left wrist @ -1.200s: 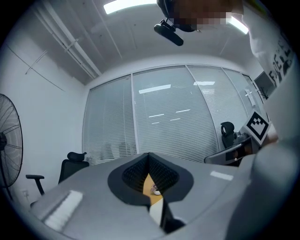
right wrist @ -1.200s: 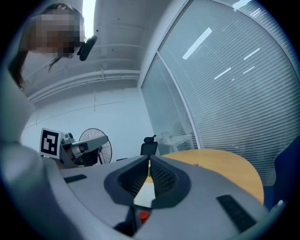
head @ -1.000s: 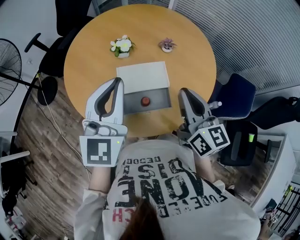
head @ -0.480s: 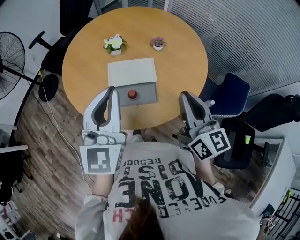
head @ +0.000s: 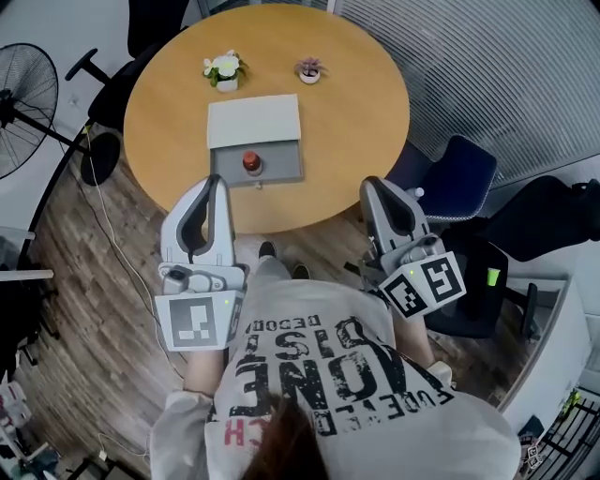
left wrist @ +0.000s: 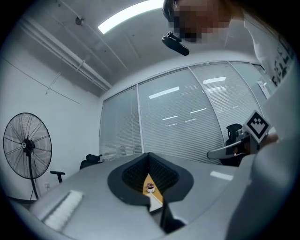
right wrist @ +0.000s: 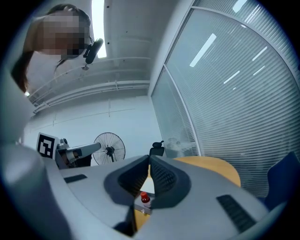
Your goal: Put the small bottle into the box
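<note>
The small bottle [head: 251,161] with a red cap stands upright in the grey box [head: 281,167], whose white lid [head: 253,120] lies open behind it on the round wooden table [head: 356,112]. My left gripper [head: 214,181] is shut and empty, just off the table's near edge and in front of the box. Off the edge further right, my right gripper [head: 372,184] is also shut with nothing in it. In the right gripper view the bottle [right wrist: 145,198] shows through the gap below the shut jaws [right wrist: 150,159]. The left gripper view shows shut jaws [left wrist: 149,155].
Two small potted plants [head: 223,68] [head: 308,69] stand at the table's far side. A standing fan [head: 23,112] is at the left, a blue chair [head: 455,178] at the right, a black chair [head: 155,23] behind the table. A wall of blinds runs along the upper right.
Both grippers have drawn back from the table toward the person, and the table now lies farther from them. The bottle has stayed in the box.
</note>
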The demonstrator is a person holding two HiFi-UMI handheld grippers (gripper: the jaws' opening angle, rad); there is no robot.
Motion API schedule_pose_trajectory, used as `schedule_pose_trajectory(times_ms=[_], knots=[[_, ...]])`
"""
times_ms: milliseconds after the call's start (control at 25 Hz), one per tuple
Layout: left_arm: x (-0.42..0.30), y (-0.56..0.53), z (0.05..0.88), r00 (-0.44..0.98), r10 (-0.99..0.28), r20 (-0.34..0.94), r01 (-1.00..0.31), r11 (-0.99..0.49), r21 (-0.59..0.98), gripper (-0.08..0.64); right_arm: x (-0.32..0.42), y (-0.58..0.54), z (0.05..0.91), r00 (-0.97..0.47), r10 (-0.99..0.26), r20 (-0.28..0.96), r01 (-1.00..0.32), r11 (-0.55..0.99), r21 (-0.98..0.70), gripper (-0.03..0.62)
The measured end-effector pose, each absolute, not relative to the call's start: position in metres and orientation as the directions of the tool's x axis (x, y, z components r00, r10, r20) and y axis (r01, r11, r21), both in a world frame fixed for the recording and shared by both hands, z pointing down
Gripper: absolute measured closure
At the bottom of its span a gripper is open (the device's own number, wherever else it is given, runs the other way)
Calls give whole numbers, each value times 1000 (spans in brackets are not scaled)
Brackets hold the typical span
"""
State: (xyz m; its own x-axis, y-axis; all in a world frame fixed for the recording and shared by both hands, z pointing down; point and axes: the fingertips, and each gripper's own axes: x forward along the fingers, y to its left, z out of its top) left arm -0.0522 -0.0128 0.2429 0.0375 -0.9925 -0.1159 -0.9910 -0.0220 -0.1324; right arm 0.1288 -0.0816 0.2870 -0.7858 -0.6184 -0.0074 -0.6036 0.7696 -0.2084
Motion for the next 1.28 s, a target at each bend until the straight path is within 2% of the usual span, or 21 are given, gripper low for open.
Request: schedule_pose_trajectory(times_ms=[440,680,800,1280], knots=[[-40,16,280,63,-997,-44,-997,-61,-36,549,105,-61,291,-812,-583,17,-574,793,-202,574],[-74,11,264,57,-996,-71,-998,-55,-25,549,57,-59,279,-827,-562,-11,-550,814,-188,574],[-92,7,262,52,-996,-77,-999,-51,-14,549,39,-55,286,-831,-556,17,-550,816,-178,574],[-111,-10,287,126,-991,-41,-991,-128,48,549,18,-58,304,-794,-603,70,-605,777,-172,574]])
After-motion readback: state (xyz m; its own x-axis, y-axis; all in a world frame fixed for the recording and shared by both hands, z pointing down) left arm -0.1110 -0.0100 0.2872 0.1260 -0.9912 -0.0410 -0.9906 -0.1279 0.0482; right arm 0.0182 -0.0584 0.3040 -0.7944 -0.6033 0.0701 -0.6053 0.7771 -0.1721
